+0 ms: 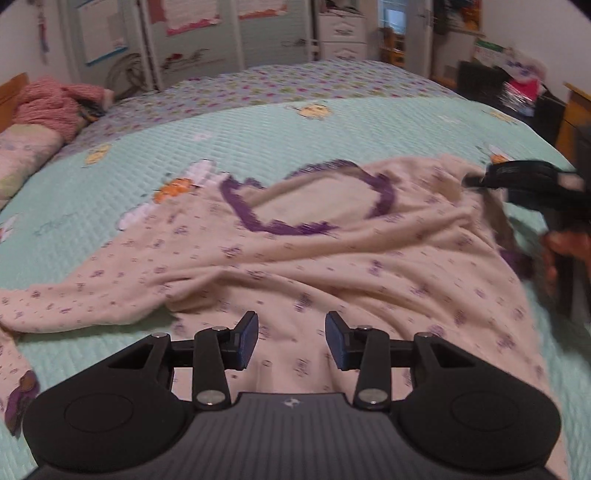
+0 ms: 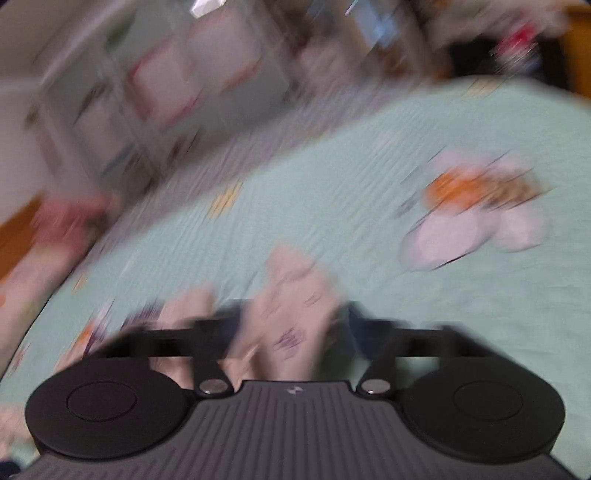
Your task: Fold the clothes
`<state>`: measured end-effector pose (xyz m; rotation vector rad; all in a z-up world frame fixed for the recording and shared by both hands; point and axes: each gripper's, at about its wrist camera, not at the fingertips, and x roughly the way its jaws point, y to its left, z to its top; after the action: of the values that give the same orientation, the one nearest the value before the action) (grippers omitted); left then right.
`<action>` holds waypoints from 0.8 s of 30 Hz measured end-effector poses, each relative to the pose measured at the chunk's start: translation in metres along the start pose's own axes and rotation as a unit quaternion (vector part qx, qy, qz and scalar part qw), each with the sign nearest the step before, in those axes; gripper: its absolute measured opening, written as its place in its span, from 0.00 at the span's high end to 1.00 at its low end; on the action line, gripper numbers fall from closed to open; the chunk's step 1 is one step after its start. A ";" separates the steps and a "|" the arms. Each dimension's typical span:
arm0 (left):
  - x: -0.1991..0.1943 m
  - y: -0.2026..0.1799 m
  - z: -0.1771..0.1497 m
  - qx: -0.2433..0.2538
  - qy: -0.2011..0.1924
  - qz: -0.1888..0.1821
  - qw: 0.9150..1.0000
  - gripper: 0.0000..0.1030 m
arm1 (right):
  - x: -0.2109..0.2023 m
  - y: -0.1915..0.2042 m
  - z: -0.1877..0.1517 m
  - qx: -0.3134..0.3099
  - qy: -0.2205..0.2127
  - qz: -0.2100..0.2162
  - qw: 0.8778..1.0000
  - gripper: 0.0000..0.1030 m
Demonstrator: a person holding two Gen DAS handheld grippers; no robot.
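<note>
The cream cotton pyjama top with small purple flowers and a purple neckband [image 1: 332, 258] lies crumpled toward the near right edge of the mint-green quilted bed cover [image 1: 258, 136]. My right gripper [image 2: 291, 332] is pinched on its fabric, apparently to lift that shoulder. My left gripper [image 1: 291, 339] hangs half-open and empty above the hem, likely readying a matching grip.

garment [image 1: 332, 266]: cream, purple floral print | bedspread [image 1: 184, 147]: mint, quilted

1. A home bedroom: a mint-green quilted bedspread with flower patches [image 1: 295, 140] fills the frame's middle.
2. Pale wardrobe doors with posters [image 1: 192, 37] span the top.
3. A white drawer chest [image 1: 341, 35] stands upper right.
</note>
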<state>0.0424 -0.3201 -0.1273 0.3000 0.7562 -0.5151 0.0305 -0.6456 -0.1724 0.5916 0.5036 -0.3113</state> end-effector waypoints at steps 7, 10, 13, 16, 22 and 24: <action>0.002 0.014 0.030 -0.012 -0.024 -0.015 1.000 0.53 | -0.067 0.000 0.013 -0.006 -0.113 -0.216 0.970 0.75; 0.020 0.016 0.056 -0.039 -0.016 -0.041 0.998 0.52 | -0.067 -0.003 0.007 -0.003 -0.107 -0.258 0.960 0.68; 0.047 0.012 0.087 -0.060 -0.022 -0.074 0.995 0.51 | -0.086 0.006 -0.008 0.041 -0.180 -0.202 0.962 0.40; 0.090 0.002 0.115 -0.083 -0.005 -0.117 0.990 0.50 | -0.093 0.005 -0.031 0.072 -0.254 -0.048 0.963 0.24; 0.181 -0.016 0.139 -0.116 0.077 -0.162 0.977 0.50 | -0.080 -0.025 -0.046 0.097 -0.274 0.050 0.956 0.25; 0.195 -0.015 0.141 -0.150 0.088 -0.178 0.969 0.46 | -0.081 -0.031 -0.043 0.094 -0.284 0.051 0.953 0.25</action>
<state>0.2348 -0.4593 -0.1703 -0.0770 1.0567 -0.7085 -0.0657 -0.6330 -0.1733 0.6761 -0.1150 -0.4146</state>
